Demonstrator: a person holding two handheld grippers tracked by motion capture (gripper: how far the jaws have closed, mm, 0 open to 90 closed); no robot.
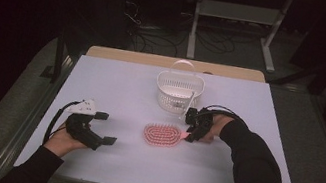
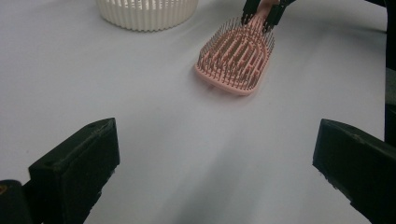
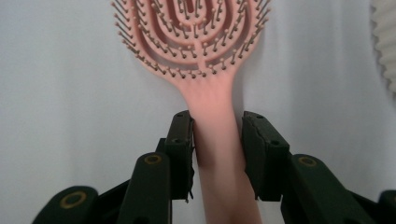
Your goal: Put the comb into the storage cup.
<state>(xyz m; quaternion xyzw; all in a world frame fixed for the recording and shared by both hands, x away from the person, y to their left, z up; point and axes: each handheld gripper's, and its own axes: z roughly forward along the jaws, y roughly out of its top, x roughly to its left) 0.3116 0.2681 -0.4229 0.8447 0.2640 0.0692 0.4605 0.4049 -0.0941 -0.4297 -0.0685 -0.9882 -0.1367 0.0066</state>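
Observation:
A pink hairbrush (image 1: 162,135) lies bristles-up on the white table, a little in front of the basket. My right gripper (image 1: 192,133) comes in from the right and is shut on its handle. In the right gripper view both black jaws press the sides of the handle (image 3: 217,140), with the brush head (image 3: 191,37) just beyond the gripper (image 3: 217,122). My left gripper (image 1: 107,128) rests at the table's left, open and holding nothing. The left gripper view looks between its wide-spread jaws (image 2: 215,140) toward the hairbrush (image 2: 236,58) and the right gripper (image 2: 261,11) behind it.
A white slatted basket (image 1: 168,78) with an upright handle stands at the table's back centre, just behind my right gripper; its wall (image 2: 144,16) and edge (image 3: 385,42) appear in both gripper views. The white table cover (image 1: 116,88) ends close to my forearms.

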